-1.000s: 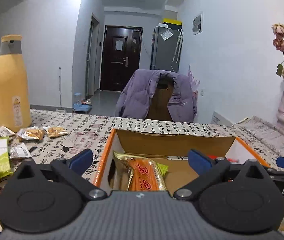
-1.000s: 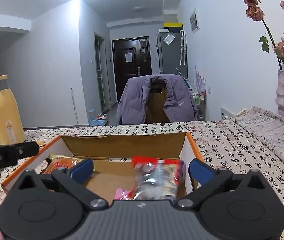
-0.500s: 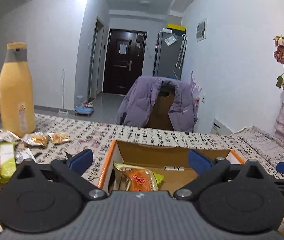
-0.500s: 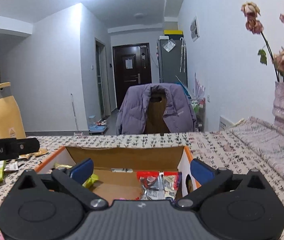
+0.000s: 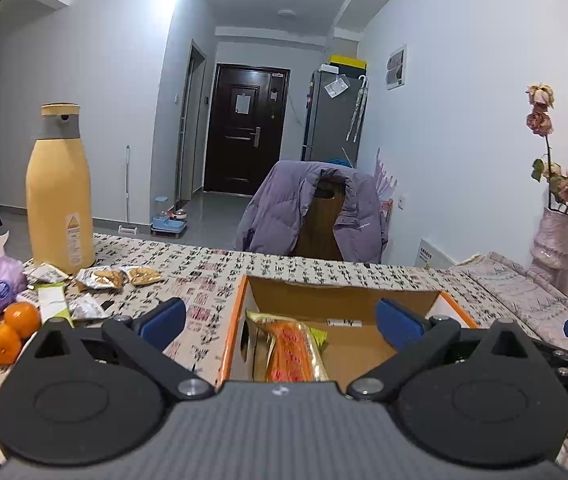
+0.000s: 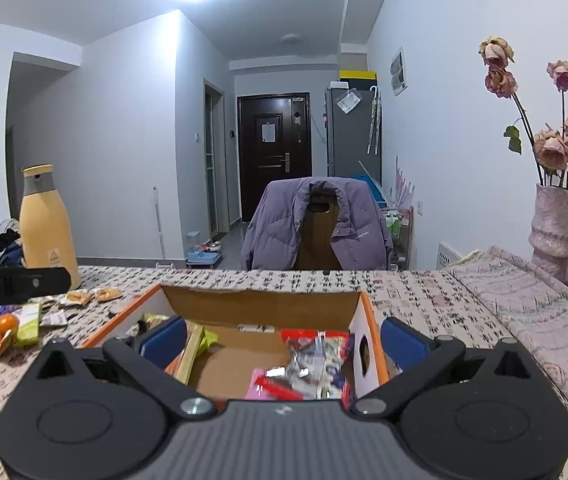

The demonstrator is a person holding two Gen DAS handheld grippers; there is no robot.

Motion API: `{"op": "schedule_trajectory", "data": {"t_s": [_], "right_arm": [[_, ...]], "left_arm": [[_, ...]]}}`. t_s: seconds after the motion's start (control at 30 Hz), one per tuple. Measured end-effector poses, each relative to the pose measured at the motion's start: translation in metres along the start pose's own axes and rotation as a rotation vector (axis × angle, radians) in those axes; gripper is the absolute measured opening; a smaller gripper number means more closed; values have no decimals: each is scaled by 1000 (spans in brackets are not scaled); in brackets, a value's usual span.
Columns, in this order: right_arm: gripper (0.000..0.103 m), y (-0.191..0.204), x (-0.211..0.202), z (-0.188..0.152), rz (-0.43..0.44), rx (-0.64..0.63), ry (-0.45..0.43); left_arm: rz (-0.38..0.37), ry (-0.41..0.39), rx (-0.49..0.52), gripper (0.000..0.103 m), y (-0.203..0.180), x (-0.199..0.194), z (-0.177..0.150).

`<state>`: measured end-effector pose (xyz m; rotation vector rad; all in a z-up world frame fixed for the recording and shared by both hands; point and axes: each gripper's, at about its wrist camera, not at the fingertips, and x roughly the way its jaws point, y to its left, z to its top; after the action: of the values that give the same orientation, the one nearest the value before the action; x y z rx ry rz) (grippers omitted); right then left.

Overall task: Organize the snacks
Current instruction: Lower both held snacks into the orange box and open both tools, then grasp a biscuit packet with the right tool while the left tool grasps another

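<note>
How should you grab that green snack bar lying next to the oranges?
The green snack bar lies flat on the table, long and thin, its length running away from the camera. Come straight down with the open left gripper and pinch across its narrow width near the middle. The oranges sit close on its left, so keep one finger clear of them.

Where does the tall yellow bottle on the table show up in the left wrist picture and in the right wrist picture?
Left wrist: yellow bottle stands upper left, large, behind loose snack packets.
Right wrist: the same bottle sits at the far left edge, smaller.
Shared landmark: the purple jacket draped on the chair beyond the table.
</note>
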<state>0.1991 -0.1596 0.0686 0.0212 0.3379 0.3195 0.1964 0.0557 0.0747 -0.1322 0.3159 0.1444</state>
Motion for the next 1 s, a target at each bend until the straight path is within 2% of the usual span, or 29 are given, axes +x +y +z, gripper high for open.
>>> {"op": "schedule_trajectory", "data": {"t_s": [0.6, 0.87, 1.0], "right_arm": [[103, -18, -84, -82, -7, 11, 58], [103, -36, -101, -111, -54, 21, 114], [103, -42, -101, -122, -63, 31, 151]], "left_arm": [[-24, 47, 51, 103, 12, -77, -73], [-36, 93, 65, 103, 16, -97, -109], [-44, 111, 59, 103, 17, -100, -116]]}}
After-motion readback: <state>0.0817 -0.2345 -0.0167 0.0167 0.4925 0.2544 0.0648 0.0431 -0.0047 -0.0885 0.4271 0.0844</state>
